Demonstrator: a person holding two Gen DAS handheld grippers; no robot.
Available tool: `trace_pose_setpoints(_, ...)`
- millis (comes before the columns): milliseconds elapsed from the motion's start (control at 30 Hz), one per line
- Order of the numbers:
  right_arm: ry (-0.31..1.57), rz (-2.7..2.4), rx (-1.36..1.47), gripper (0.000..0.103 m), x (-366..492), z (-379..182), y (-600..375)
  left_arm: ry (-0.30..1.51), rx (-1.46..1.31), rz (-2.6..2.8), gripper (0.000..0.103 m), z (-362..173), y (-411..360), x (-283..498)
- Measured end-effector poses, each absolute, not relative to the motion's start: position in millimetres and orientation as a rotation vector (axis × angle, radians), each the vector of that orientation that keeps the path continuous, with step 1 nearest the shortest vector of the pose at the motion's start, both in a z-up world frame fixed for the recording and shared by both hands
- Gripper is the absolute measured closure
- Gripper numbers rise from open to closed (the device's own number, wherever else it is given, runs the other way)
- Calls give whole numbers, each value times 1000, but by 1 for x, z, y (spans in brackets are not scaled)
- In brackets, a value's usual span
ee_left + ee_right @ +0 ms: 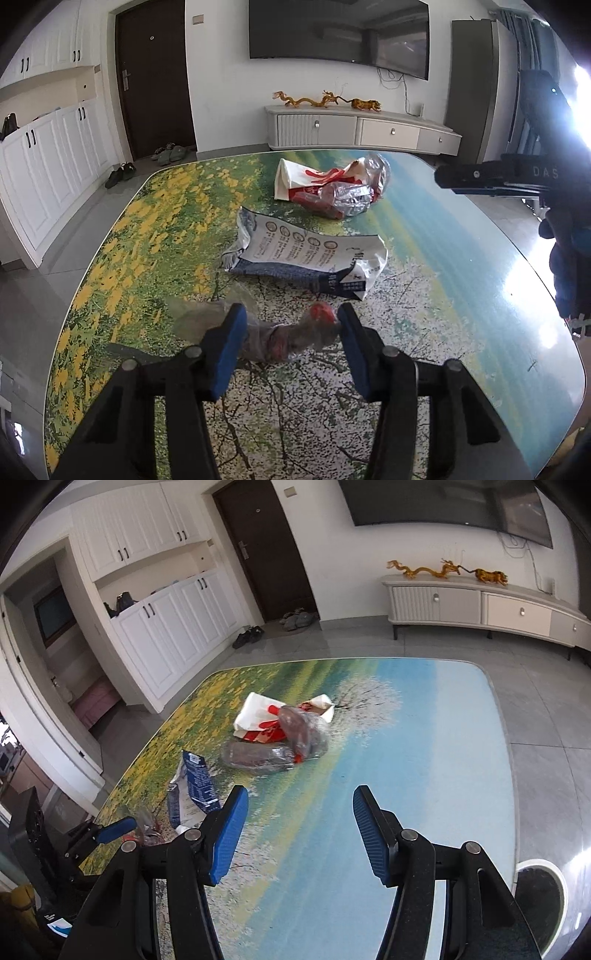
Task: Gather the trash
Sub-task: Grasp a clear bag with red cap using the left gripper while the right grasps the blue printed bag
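The left hand-held gripper is reaching down over the near part of the table, its blue pads sitting either side of a crumpled clear plastic wrapper with a red bit at its right end. The left pad looks to be touching the wrapper, though whether both pads are pressing on it is not clear. The wrapper is lying on the table's printed cover, near the front edge.

Just beyond it a flattened white and blue packet is lying printed side up. Farther back, a white and red paper bag is resting with crinkled clear plastic piled against its right side.

The right hand-held gripper is hanging above the blue area of the table, jaws standing wide with nothing between them. From its view the paper bag and plastic are sitting ahead and to the left, well apart from its fingers
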State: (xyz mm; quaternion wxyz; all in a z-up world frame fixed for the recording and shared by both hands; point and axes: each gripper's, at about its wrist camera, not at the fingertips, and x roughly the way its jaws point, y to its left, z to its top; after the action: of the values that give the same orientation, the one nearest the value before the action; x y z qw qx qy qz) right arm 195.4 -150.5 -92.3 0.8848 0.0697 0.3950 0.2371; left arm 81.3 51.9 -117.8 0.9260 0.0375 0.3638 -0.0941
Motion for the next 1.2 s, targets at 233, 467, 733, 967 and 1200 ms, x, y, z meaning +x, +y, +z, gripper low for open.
trace_pose_setpoints(233, 889, 669, 36, 40, 204, -111, -73, 808, -20, -189, 84, -126, 71, 96)
trace_pose_setpoints(467, 924, 725, -47, 41, 223, -127, -23, 805, -100, -179, 85, -126, 87, 95)
trace_pose_setpoints(733, 967, 745, -62, 77, 233, -144, -10, 797, -126, -176, 87, -124, 92, 91)
trace_pose_setpoints(967, 939, 728, -28, 100, 212, -132, -32, 788, -124, -161, 89, -121, 93, 76)
trace_pose_setpoints(1200, 925, 688, 21, 100, 188, -122, -64, 766, -134, -164, 90, -106, 91, 56)
